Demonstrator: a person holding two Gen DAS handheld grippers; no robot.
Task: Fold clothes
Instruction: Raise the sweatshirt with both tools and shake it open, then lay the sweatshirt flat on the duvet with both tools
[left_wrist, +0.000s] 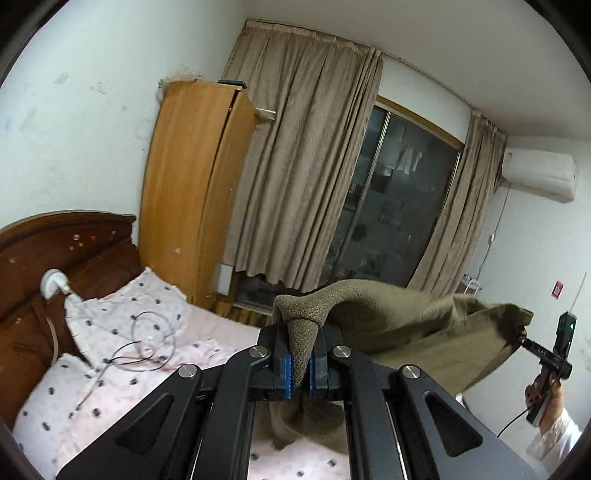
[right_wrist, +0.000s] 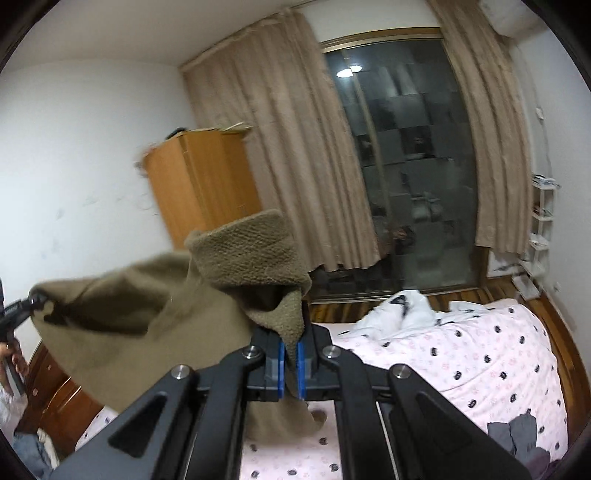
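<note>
Garment (left_wrist: 399, 317), olive fleece, hangs in the air above the bed (left_wrist: 207, 354), stretched between the two grippers. Left gripper (left_wrist: 300, 373): jaws nearly closed, pinching one corner, blue pads on the cloth. Right gripper (right_wrist: 290, 365): same narrow pinch on the opposite corner, with a flap of fleece curling over its fingers. Fabric sags between them; lower part drapes below both tools. Step in hand, by my reading: spread the piece before laying it flat. To do it well: keep both pinches firm, hold the top edge level and taut, and lower onto clear sheet, away from the white clothes (right_wrist: 402, 310) and cable (left_wrist: 136, 350).
</note>
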